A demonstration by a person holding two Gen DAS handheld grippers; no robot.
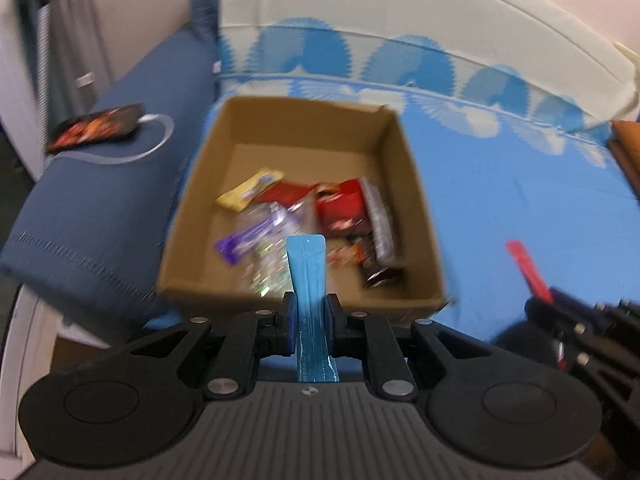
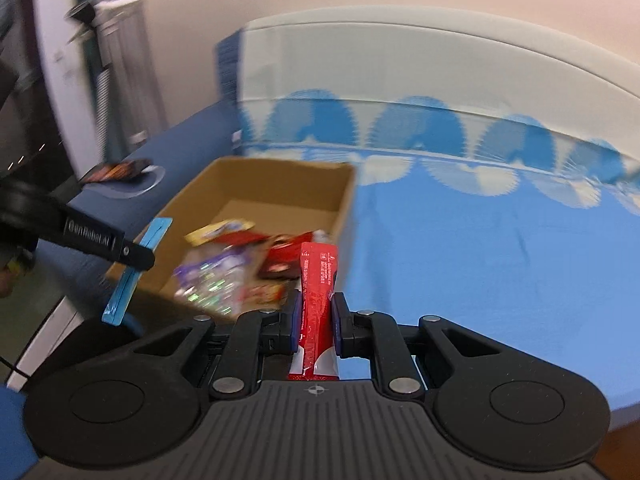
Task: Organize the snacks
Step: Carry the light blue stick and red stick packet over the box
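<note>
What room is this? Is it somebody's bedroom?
Probably a bedroom, yes. The box of snacks sits on a bed with a blue patterned sheet, there is a pale headboard behind it, and a folded blue blanket lies beside it.

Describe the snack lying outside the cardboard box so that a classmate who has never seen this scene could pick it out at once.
Start at the open cardboard box on the light blue patterned bedspread. Look to its left, to the darker navy blanket, where one dark packet with orange-red print lies alone near a pale curved line. Every other loose snack sits inside the box; this one lies on the blanket.
</note>
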